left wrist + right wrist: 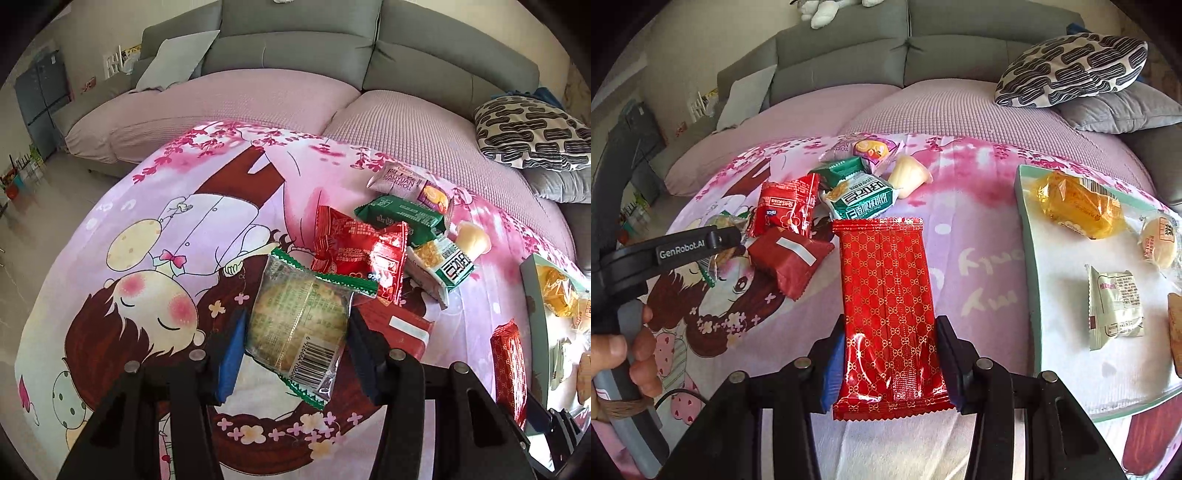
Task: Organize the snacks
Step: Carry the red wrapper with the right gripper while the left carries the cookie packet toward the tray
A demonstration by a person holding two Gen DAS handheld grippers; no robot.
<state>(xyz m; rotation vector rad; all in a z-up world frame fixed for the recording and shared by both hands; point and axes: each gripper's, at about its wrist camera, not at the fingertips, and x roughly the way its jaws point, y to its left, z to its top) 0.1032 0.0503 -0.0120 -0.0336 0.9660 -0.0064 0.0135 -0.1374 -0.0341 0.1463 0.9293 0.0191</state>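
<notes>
My left gripper (295, 332) is shut on a clear, green-edged packet with a round biscuit (299, 317), held tilted above the cartoon cloth. My right gripper (892, 365) is shut on the near end of a long red packet with a gold pattern (886, 295). That packet also shows at the right of the left wrist view, red packet (509, 365). Loose snacks lie in a pile: a red packet (786, 206), a dark red packet (790, 258), a green-and-white packet (860, 199) and a pale jelly cup (908, 177).
A teal-rimmed white tray (1027, 240) at the right holds an orange packet (1078, 206), a round cake (1158, 243) and a pale green packet (1115, 306). A hand (628, 350) grips the left tool's handle. A sofa with a patterned cushion (1071, 70) lies behind.
</notes>
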